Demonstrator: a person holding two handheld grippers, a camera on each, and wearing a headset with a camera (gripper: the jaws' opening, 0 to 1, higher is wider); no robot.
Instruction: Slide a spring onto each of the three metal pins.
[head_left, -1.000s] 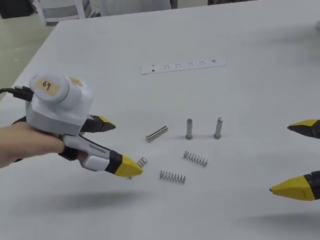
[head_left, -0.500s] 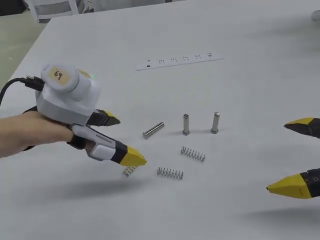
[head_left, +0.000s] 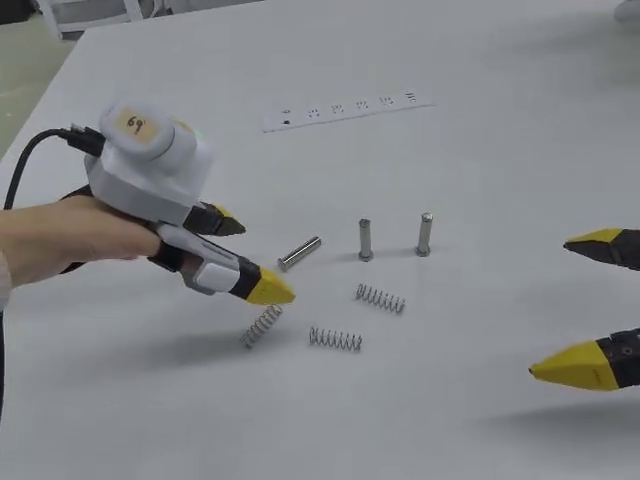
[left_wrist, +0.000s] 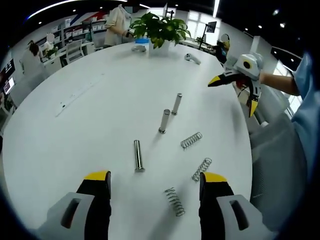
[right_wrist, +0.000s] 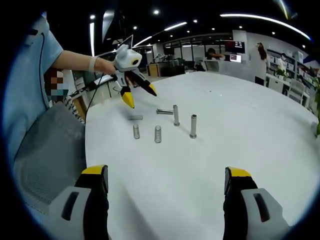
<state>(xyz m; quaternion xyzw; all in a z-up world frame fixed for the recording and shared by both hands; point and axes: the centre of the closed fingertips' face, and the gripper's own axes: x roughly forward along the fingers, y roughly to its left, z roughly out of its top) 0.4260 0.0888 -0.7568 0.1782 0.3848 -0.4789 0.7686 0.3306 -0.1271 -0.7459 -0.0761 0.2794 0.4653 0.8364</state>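
Yellow-tipped fingers (head_left: 268, 290), silver pins (head_left: 365, 240), white table (head_left: 480, 150)

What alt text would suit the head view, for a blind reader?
On a white table, an open left gripper hovers near three loose springs and three metal pins, two upright and one lying flat. The open right gripper is at the right edge.
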